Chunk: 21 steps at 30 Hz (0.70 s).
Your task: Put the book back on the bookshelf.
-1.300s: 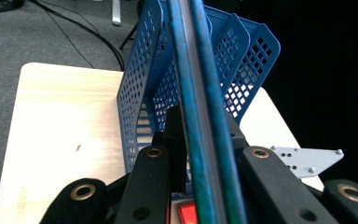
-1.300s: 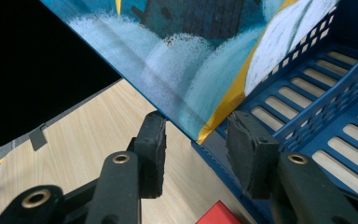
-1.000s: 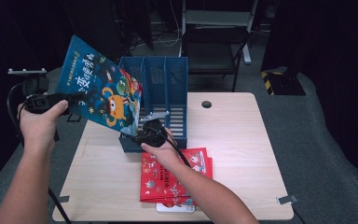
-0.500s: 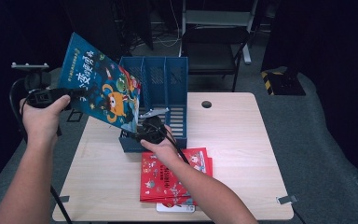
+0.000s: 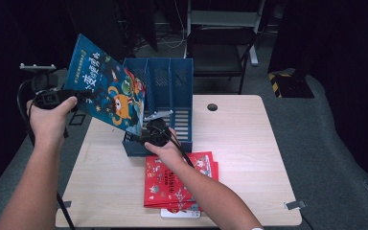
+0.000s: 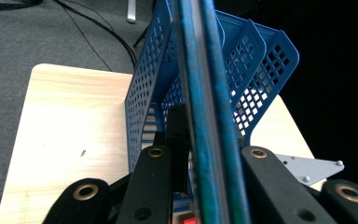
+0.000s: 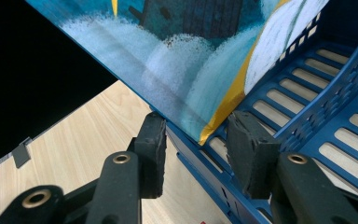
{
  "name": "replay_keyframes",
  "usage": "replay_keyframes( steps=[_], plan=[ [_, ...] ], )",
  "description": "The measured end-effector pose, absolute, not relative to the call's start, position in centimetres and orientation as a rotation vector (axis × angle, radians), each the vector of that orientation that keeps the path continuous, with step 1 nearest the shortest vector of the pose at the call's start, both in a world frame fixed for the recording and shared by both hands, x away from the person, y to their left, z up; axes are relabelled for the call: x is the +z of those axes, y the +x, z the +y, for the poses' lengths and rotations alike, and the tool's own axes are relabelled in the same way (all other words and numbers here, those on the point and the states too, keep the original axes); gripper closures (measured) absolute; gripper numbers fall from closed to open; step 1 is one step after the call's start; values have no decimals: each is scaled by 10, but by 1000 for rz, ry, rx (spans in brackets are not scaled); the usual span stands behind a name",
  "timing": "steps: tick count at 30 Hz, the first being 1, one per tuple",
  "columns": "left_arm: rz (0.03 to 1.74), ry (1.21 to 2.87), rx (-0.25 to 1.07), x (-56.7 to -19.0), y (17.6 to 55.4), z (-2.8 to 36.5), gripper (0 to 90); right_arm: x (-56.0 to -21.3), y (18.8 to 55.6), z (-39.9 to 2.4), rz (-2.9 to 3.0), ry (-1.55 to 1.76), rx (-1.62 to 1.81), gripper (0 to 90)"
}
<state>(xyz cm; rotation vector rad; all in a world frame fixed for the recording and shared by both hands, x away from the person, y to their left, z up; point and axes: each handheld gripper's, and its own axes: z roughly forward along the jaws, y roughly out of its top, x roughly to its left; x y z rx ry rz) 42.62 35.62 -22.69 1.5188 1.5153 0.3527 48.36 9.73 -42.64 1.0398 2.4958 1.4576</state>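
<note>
A blue picture book (image 5: 108, 91) hangs tilted over the left end of the blue file rack (image 5: 172, 81). My left gripper (image 5: 84, 96) is shut on the book's left edge. In the left gripper view the book (image 6: 205, 116) runs edge-on between the jaws of the left gripper (image 6: 209, 140), with the rack (image 6: 256, 60) behind it. My right gripper (image 5: 141, 136) is at the rack's front left corner. It stands open there, its jaws (image 7: 196, 144) astride the rack's wall (image 7: 335, 121), and the book's lower corner (image 7: 191, 46) hangs just above them.
Red picture books (image 5: 172, 182) lie stacked on the wooden table (image 5: 239, 143) in front of the rack, under my right forearm. A chair (image 5: 220, 48) stands behind the table. A small round hole (image 5: 212, 107) is in the tabletop right of the rack.
The book's lower corner has edged slightly right, toward the rack. Both hands have barely moved.
</note>
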Motion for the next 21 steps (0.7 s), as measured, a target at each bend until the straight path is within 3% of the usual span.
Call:
replay_keyframes(
  steps=[11,21],
  plan=[
    [1529,1512,347,-226,428,351,811,-429,483,101,2471,1065,1432,572],
    [1539,1514,346,-226,429,348,813,-430,483,104,2430,1055,1372,494]
  ],
)
